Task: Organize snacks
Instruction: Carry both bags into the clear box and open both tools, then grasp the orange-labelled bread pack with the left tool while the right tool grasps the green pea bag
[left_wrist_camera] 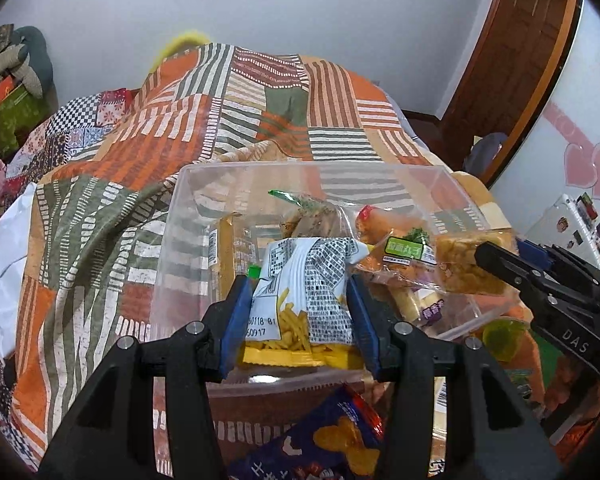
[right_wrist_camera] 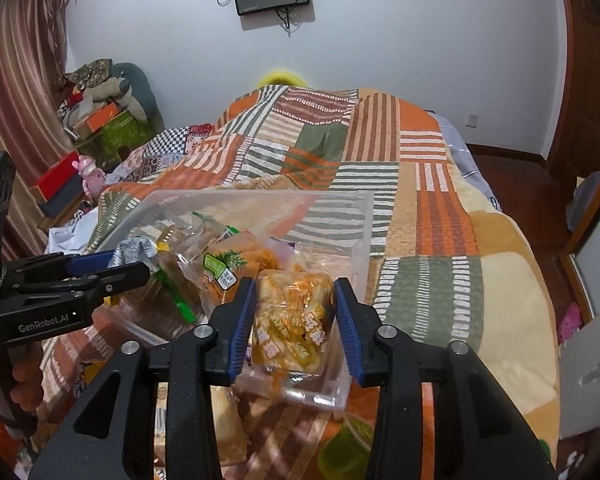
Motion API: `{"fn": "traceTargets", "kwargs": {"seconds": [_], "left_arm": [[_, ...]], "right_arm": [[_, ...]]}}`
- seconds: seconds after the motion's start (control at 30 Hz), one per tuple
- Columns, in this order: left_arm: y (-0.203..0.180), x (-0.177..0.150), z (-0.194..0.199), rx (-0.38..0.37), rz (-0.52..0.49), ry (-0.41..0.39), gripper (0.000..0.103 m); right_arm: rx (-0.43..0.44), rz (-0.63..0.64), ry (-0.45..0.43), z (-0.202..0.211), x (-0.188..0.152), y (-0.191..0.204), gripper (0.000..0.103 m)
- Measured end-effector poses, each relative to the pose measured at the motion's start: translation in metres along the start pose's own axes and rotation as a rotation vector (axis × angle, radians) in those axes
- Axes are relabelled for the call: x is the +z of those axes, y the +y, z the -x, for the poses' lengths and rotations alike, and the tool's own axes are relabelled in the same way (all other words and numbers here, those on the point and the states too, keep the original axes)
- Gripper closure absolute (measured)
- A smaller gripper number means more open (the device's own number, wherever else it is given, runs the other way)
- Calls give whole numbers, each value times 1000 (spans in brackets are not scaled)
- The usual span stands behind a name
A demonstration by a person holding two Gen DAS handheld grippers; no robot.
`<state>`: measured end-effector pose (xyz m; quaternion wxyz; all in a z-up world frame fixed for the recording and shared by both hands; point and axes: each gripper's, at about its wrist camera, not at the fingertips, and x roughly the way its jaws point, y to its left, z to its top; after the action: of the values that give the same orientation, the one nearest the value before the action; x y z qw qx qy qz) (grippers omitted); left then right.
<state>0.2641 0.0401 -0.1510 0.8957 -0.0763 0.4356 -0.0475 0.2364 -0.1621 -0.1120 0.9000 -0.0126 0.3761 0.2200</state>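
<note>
Nearest in the left wrist view: a purple snack bag (left_wrist_camera: 324,448) lies on the bedspread just below the left gripper (left_wrist_camera: 298,312). Its blue pads press both sides of a white-and-yellow packet of potato sticks (left_wrist_camera: 296,304), jaws narrowed onto it, held over the near end of the clear plastic bin (left_wrist_camera: 172,240).

Right wrist view: the right gripper (right_wrist_camera: 294,320) has a clear packet of orange-yellow snacks (right_wrist_camera: 292,316) between its jaws at the bin's near right corner. The jaws stand slightly apart; the left pad seems to touch the wrapper, a thin gap shows at the right pad. Grip uncertain.

Inside the bin: a green-labelled packet (left_wrist_camera: 404,252) and more clear-wrapped snacks, piled toward the right. Loose packets lie outside, near the front wall.

Beyond: the bin sits on a patchwork bedspread (right_wrist_camera: 380,152) covering the bed; white wall behind.
</note>
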Motion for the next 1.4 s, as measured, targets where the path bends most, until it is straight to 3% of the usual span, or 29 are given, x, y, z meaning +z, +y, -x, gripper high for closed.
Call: {"fn": "traceTargets", "kwargs": {"seconds": [0.17,0.57,0.97,1.4], "left_arm": [[-2,-2,19,13,-1,-37,41],[-5,-28,74,44,-24,-74,29],[2,-88,102,68,-32,-21,27],[10,-148,86,30,2,113,27]], "right_arm": [[-12,12,-37,18,1,1,50],[-12,32,-93,71,-13,3,29],[-33,45,-54,95,-49,-3,28],[-44,-22,49,87,-97,-14,28]]}}
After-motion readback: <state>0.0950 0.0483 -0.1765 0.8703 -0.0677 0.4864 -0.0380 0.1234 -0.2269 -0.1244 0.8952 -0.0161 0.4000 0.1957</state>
